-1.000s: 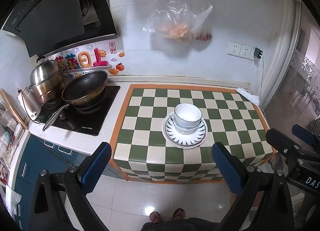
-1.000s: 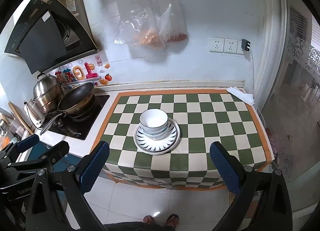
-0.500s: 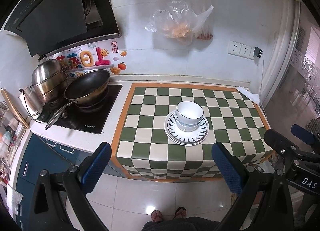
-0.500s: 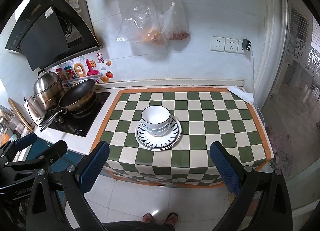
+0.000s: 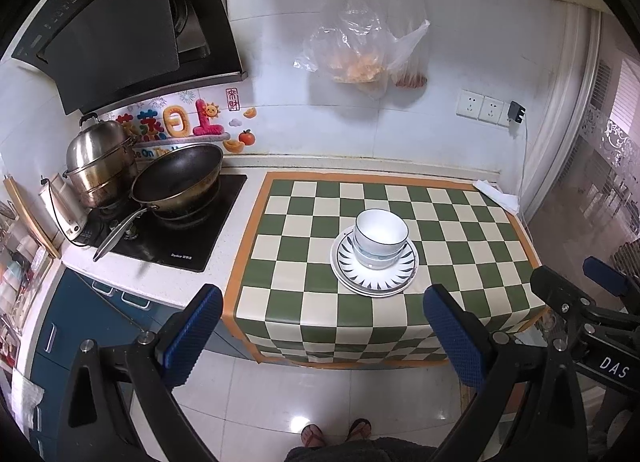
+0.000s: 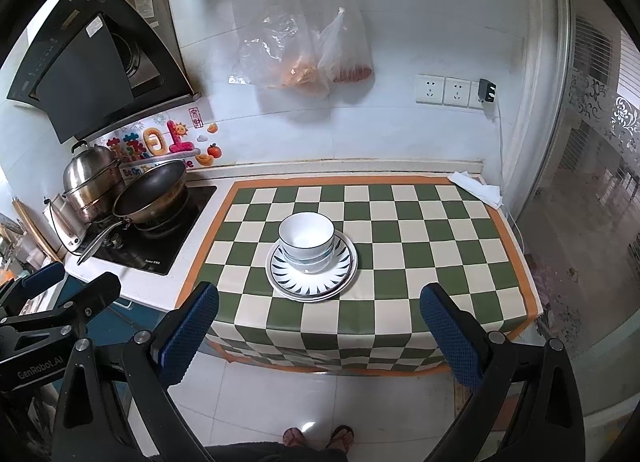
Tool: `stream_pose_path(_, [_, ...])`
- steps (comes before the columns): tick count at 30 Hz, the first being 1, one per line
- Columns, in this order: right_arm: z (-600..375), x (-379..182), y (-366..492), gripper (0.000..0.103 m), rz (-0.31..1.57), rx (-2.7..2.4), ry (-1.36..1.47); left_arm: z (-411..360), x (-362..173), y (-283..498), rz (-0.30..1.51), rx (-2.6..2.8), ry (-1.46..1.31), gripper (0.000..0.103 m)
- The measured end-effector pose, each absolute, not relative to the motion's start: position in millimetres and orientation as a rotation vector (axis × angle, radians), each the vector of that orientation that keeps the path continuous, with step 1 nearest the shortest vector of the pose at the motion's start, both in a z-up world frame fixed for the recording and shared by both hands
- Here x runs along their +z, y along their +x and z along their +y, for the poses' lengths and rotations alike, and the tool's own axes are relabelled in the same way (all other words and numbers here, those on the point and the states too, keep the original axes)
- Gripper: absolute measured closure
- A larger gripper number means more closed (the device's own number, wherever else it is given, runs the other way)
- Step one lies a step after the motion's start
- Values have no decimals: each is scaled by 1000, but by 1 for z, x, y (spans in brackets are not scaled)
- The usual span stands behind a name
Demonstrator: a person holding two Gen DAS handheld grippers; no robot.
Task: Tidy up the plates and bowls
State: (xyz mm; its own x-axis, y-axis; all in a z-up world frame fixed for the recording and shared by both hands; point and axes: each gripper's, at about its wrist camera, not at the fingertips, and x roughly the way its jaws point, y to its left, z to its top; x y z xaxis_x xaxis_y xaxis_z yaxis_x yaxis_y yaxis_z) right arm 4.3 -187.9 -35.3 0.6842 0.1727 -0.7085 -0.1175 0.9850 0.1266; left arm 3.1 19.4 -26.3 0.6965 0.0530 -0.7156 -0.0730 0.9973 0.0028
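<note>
Nested bowls [image 5: 381, 237] sit on stacked plates [image 5: 374, 271] on the checkered cloth [image 5: 280, 274] — mid-counter. Left gripper [image 5: 324, 336] and right gripper [image 6: 320, 332] hang back over the floor, jaws wide apart, empty.

- Soft, even daylight fills my kitchen, brighter toward the right side.
- A small glare spot sits on the floor tiles [image 6: 308, 427].
- Fisheye bends my edges into black corners; the centre stays sharp.

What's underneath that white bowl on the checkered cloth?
The top bowl sits nested in another bowl, on stacked patterned plates. How many plates is unclear; their centres are covered.
</note>
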Motion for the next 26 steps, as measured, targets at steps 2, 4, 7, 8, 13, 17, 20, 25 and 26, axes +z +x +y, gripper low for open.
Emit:
stream_pose_path(2, [-188,-35,4,0,801,162,71,20,-26,3,798,70,-31,0])
stream_pose_path(4, [-189,-35,3,0,802,164,75,20,-26,4,798,67,-27,0])
stream_pose_path(7, [-191,-36,4,0,804,163,74,21,-26,2,801,72,-34,0])
stream_pose_path(8, [-190,-35,4,0,803,164,76,22,-26,2,801,74,-34,0])
stream_pose_path(13, [-191,-37,6,0,808,166,74,25,-25,3,800,80,-40,0])
stream_pose_path(17, [-191,-37,6,0,810,165,71,26,-26,4,799,79,-37,0])
stream_pose_path(20, [-191,-39,8,0,810,162,70,26,-27,4,795,84,-34,0])
stream_pose_path(25, [-188,-40,10,0,808,157,67,26,-26,2,784,95,-35,0])
stream_pose_path(26, [-188,-40,10,0,808,157,66,26,-26,2,783,94,-36,0])
